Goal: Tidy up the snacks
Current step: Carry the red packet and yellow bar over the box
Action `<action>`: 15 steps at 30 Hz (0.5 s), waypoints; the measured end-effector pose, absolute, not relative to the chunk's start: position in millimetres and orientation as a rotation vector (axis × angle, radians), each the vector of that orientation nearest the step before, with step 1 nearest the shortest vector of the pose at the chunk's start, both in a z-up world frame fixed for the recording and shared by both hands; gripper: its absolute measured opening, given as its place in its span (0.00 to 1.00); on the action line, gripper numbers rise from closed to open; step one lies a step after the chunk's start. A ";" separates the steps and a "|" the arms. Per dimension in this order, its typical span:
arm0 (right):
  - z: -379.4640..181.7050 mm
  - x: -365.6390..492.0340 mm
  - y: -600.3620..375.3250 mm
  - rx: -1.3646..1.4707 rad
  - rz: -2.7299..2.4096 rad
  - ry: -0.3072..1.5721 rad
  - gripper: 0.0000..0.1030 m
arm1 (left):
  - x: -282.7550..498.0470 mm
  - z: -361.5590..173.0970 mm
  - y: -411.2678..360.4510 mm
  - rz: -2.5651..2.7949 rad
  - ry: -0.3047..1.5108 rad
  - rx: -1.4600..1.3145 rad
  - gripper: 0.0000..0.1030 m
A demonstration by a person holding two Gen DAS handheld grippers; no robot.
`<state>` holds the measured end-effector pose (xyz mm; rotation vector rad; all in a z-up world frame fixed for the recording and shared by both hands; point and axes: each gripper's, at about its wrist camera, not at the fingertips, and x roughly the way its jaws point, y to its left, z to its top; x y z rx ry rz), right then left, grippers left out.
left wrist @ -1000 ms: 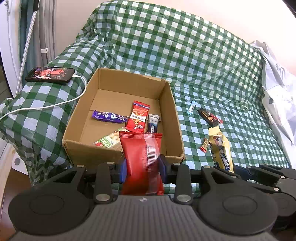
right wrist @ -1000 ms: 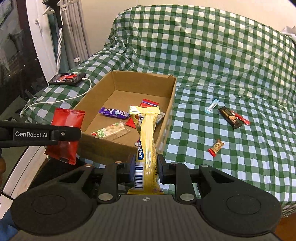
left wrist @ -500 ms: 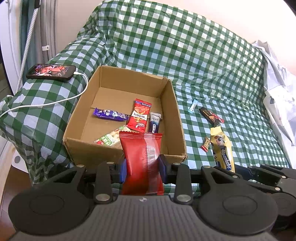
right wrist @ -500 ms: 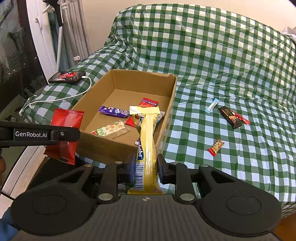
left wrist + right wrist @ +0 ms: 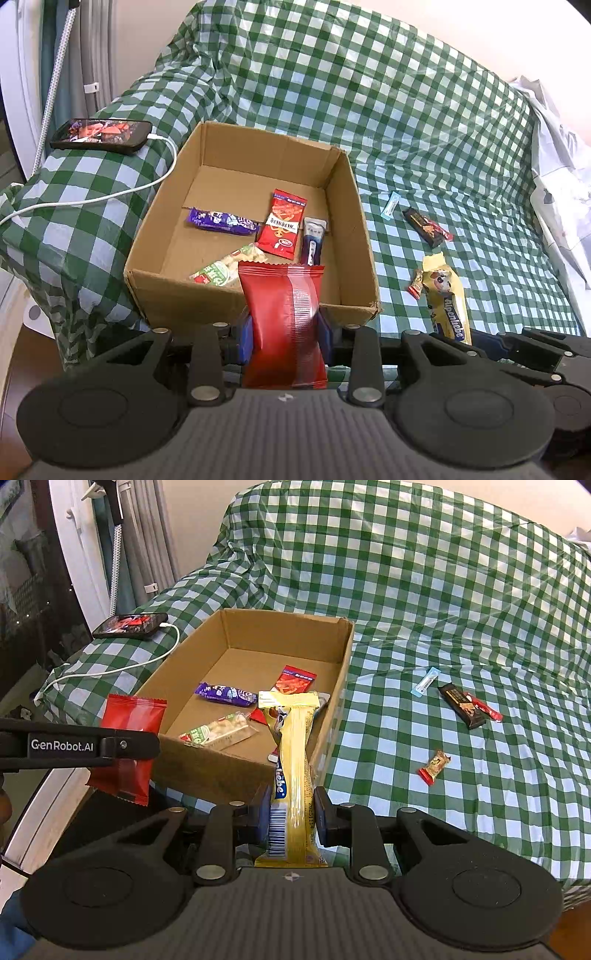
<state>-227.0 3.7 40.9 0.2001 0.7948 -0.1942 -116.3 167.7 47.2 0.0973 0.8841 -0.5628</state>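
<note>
While poised near the box (image 5: 255, 295): left claw (image 5: 284, 330) clamped on red pack (image 5: 284, 314), right claw (image 5: 291, 816) clamped on yellow bar (image 5: 293, 760), both before its near wall; more snacks loose on bed (image 5: 443, 590), right.

One cardboard box (image 5: 343, 229) holds four snacks: a purple bar (image 5: 221, 220), a red packet (image 5: 282, 229), a blue-and-white packet (image 5: 313, 240) and a green-and-white packet (image 5: 221, 269). Four more lie on the checked cloth (image 5: 443, 609) to its right: a pale blue stick (image 5: 424, 681), a dark bar (image 5: 461, 705), a thin red stick (image 5: 487, 710) and a small red-and-gold candy (image 5: 435, 767). Two are held, one red pouch (image 5: 286, 325) and one yellow pack (image 5: 295, 775), and one phone (image 5: 101, 136) lies far left with one white cable (image 5: 110, 194).
</note>
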 end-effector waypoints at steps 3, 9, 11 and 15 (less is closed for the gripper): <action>39.1 -224.2 3.5 0.201 -0.195 0.802 0.25 | -114.0 45.2 167.3 -0.561 0.889 0.096 0.37; 36.3 -220.2 2.5 0.197 -0.193 0.815 0.25 | -109.3 41.6 166.3 -0.556 0.899 0.092 0.37; 36.2 -218.6 1.9 0.195 -0.194 0.816 0.25 | -107.2 40.9 165.9 -0.554 0.904 0.090 0.37; 37.6 -214.6 0.7 0.188 -0.201 0.809 0.25 | -102.1 39.7 165.6 -0.548 0.907 0.086 0.37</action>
